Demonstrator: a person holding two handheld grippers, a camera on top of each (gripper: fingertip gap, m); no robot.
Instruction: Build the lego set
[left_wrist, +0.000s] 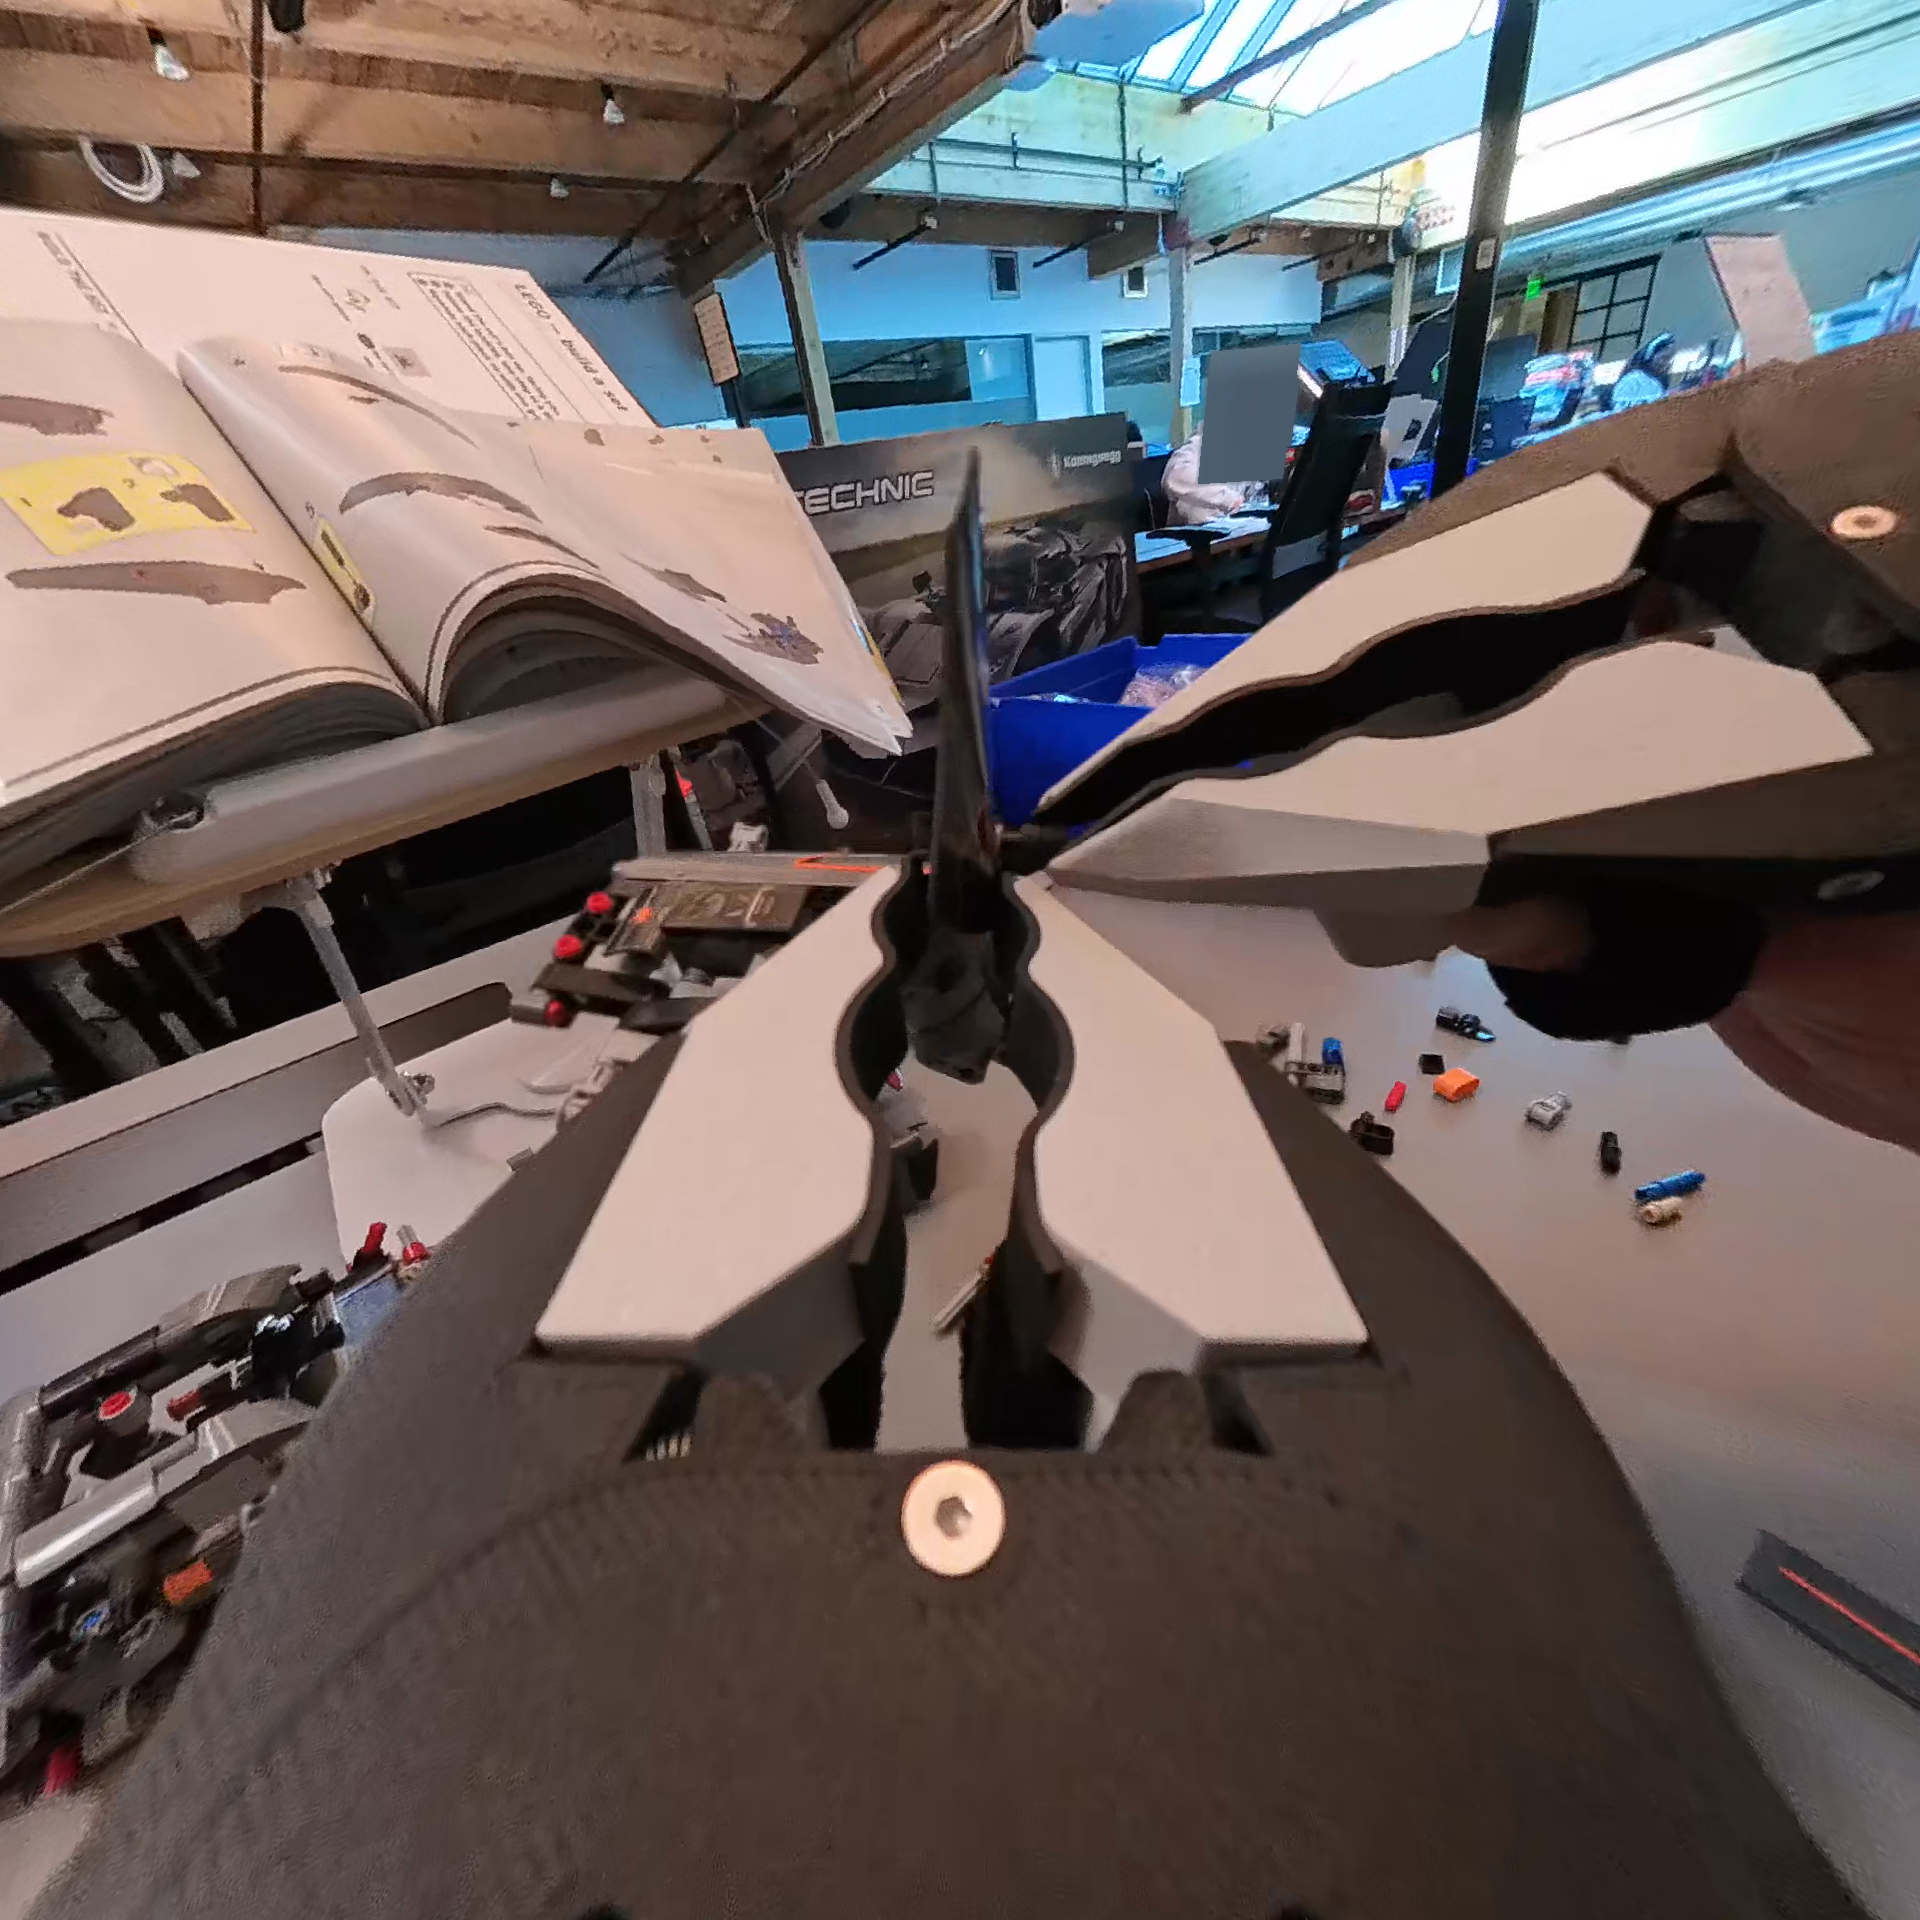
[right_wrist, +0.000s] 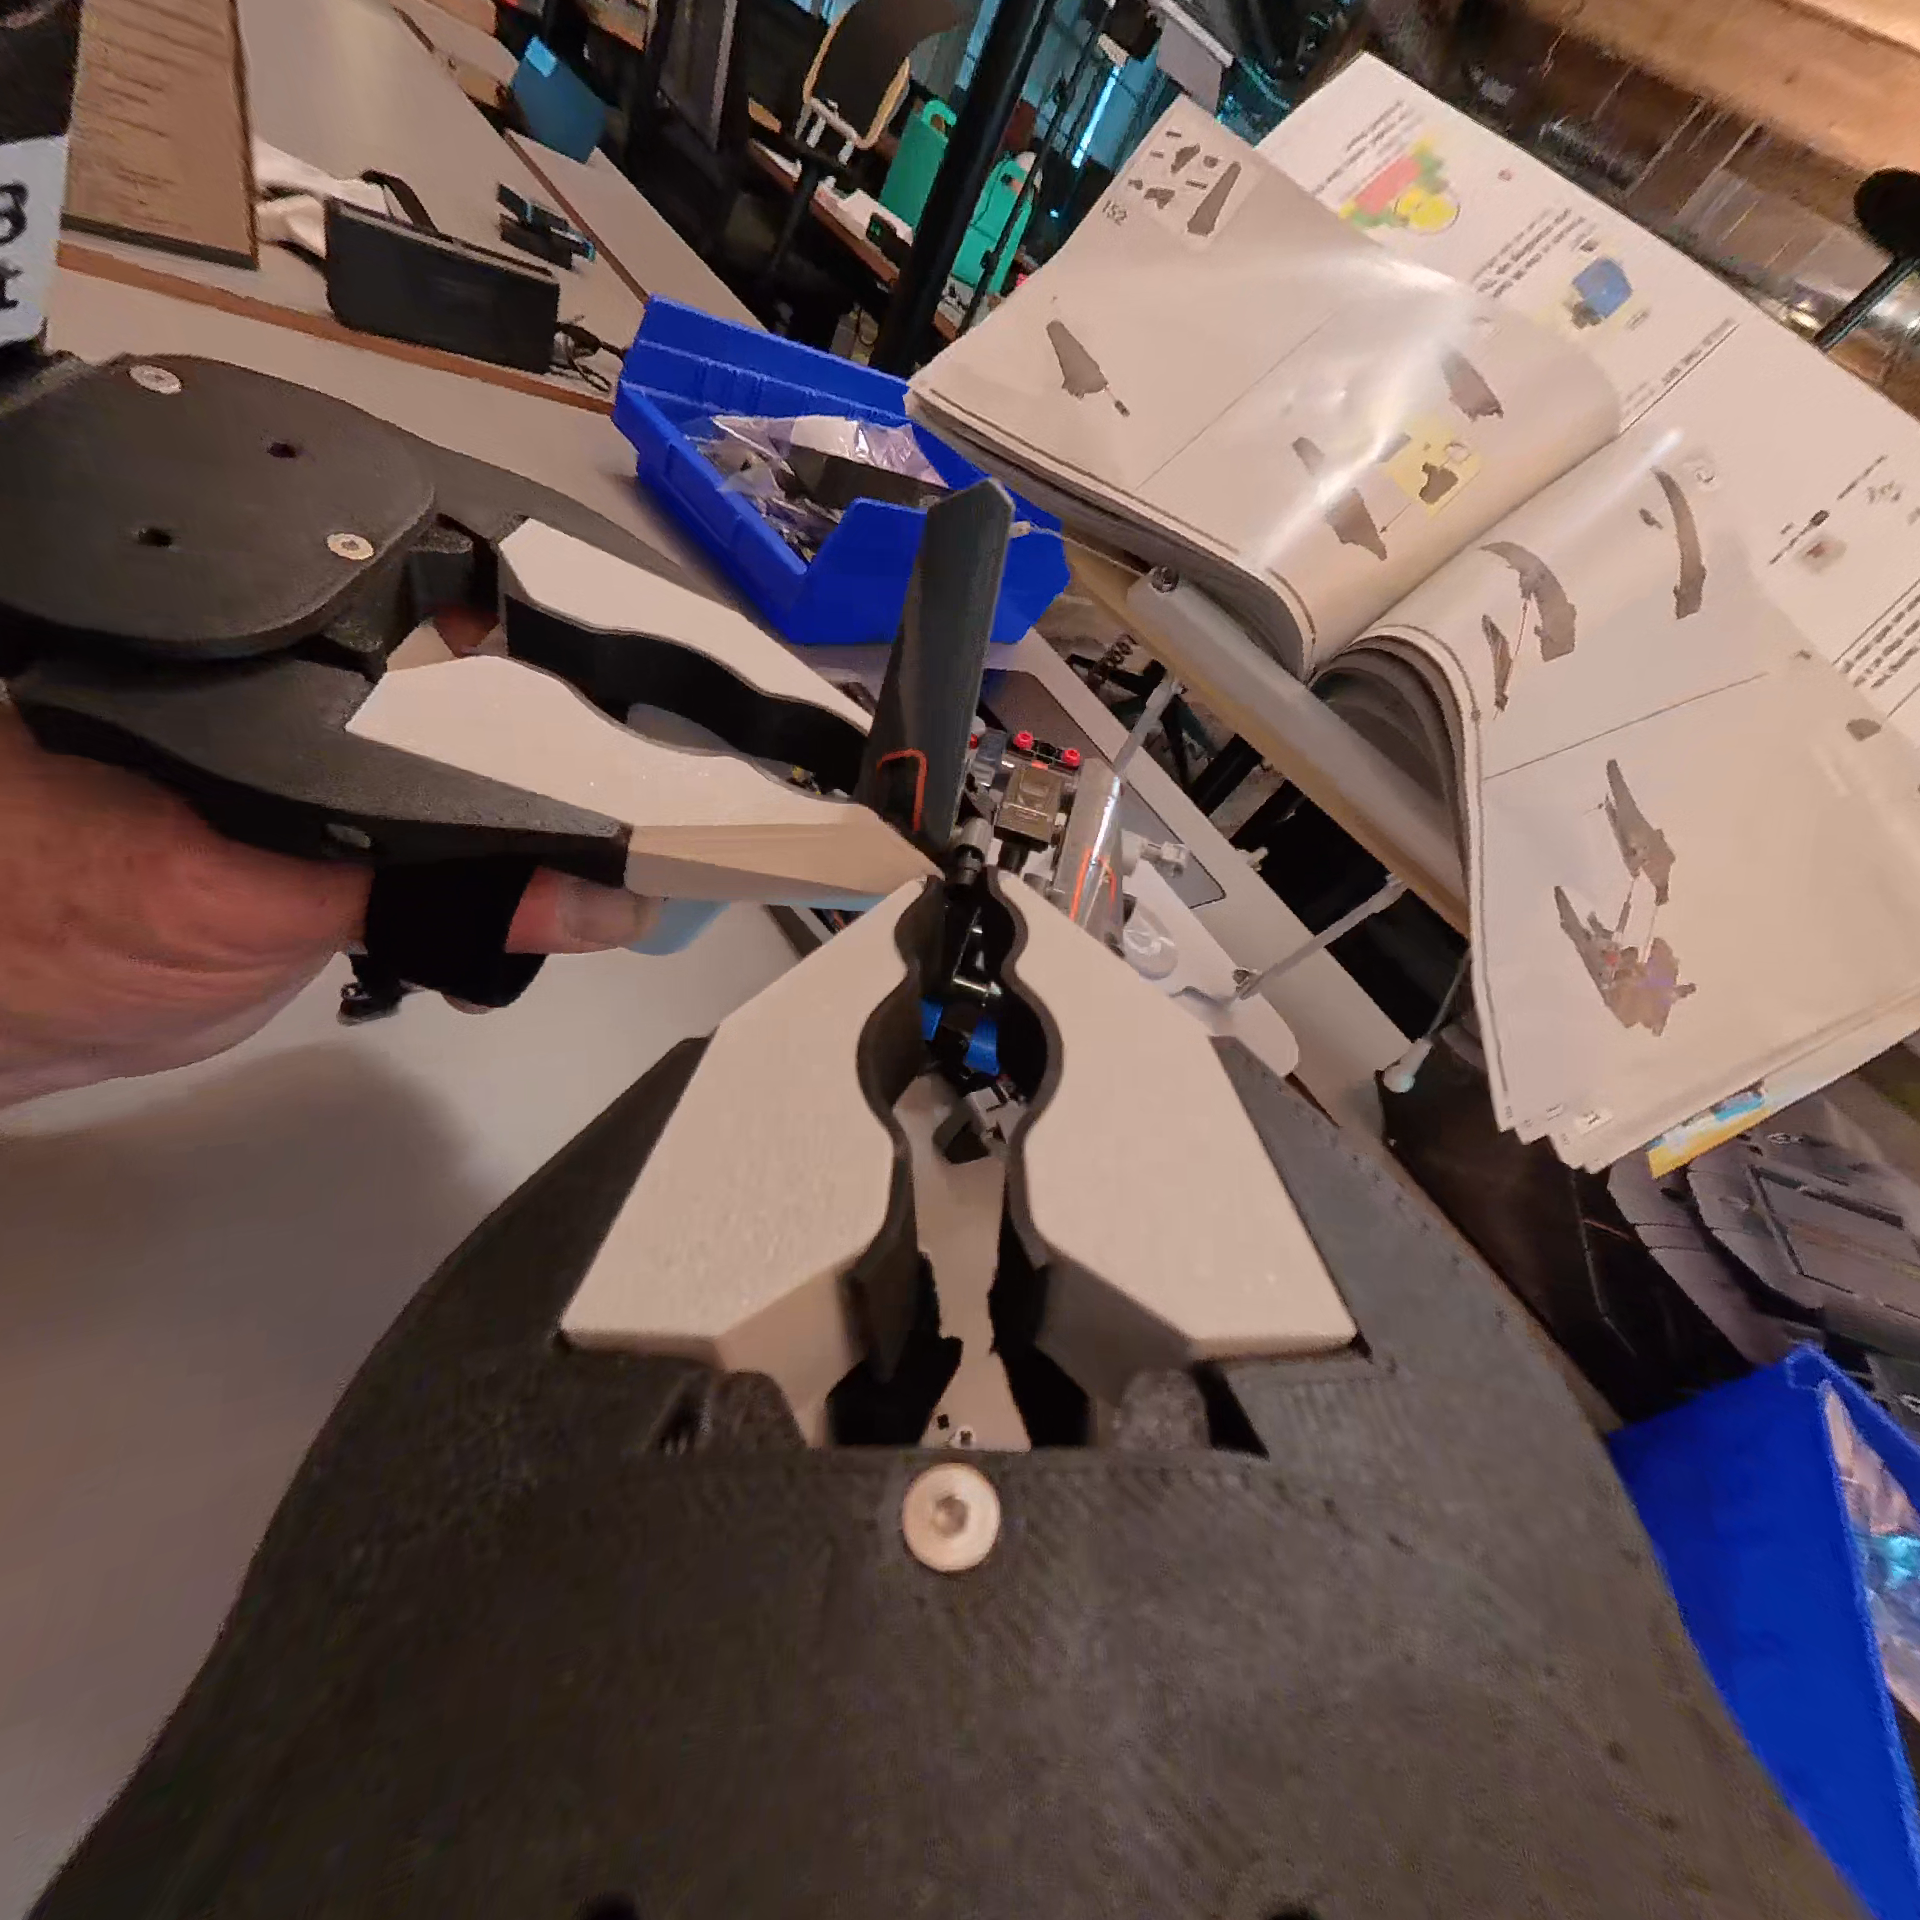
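Long black tapered lego panel (left_wrist: 961, 665) stands upright, pinched by left hand-held gripper (left_wrist: 961, 883); right hand-held gripper (right_wrist: 961, 883) pinches its lower black connector end (right_wrist: 971, 935).

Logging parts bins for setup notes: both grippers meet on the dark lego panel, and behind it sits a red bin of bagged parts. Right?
Not quite: the bin is blue, as the right wrist view shows. Both grippers do meet on the dark lego panel.
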